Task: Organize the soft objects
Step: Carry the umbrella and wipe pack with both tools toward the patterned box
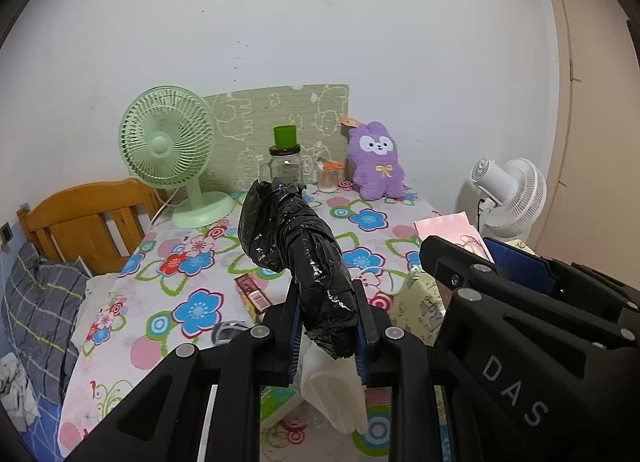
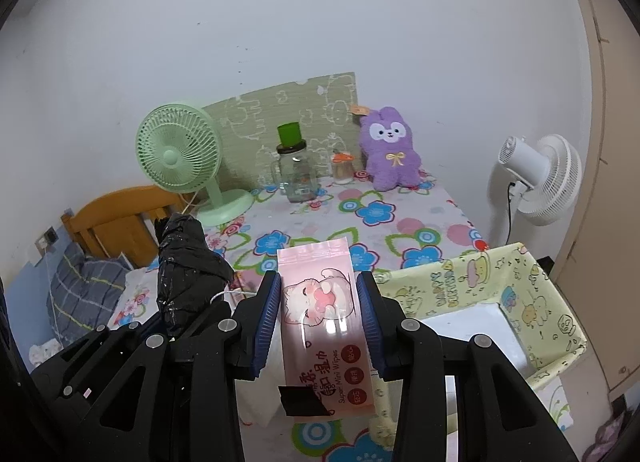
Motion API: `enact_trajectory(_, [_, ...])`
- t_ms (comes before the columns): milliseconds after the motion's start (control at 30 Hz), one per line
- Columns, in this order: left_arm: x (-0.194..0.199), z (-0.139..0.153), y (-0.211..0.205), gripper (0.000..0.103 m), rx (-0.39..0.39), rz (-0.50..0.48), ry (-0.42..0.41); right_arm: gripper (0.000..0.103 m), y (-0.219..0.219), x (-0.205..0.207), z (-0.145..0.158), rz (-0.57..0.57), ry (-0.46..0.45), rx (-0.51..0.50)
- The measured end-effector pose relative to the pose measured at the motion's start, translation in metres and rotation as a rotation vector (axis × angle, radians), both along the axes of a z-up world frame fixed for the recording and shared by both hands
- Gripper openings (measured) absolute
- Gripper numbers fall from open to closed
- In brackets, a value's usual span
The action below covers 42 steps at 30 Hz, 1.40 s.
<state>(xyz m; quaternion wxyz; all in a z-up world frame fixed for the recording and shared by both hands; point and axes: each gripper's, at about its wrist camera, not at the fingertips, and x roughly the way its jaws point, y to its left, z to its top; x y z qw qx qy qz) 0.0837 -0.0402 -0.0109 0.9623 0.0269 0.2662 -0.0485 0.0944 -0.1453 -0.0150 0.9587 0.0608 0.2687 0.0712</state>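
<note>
Clamped in my left gripper (image 1: 329, 336), crumpled black plastic bag roll (image 1: 304, 258); my right gripper (image 2: 319, 324) pinches pink wet-wipes packet (image 2: 322, 322) above flowered table's (image 2: 376, 213) near edge.

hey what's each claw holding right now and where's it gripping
Left claw pinches the black plastic bundle near its lower end. Right claw clamps the pink wipes pack across its middle, by its side edges.

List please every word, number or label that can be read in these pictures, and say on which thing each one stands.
"DAS": white letters on the black arm of the right claw, seen from the left wrist.
"Super Mini Wipes": on the pink wipes pack held in the right claw.
Chinese characters and the red circles on that pack: too small to read.
Tag on the purple plush rabbit: blurred, unreadable.
Small red box on the tablecloth: print unreadable.
</note>
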Motion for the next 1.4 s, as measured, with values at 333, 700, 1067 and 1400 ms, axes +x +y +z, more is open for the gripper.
enact_trajectory(333, [0.006, -0.005, -0.026, 0.021, -0.001, -0.026, 0.015, 0.043, -0.029, 0.004, -0.004, -0.027, 0.012, -0.004])
enact_trajectory(700, [0.010, -0.009, -0.061, 0.021, 0.021, -0.078, 0.025, 0.043, -0.063, 0.006, -0.009, -0.070, 0.029, 0.005])
enact_trajectory(1067, [0.012, -0.012, -0.089, 0.022, 0.044, -0.117, 0.022, 0.043, -0.092, 0.005, -0.011, -0.105, 0.029, 0.002])
enact_trajectory(1400, [0.015, -0.020, -0.110, 0.022, 0.059, -0.163, 0.044, 0.043, -0.114, 0.006, -0.016, -0.140, 0.044, 0.000])
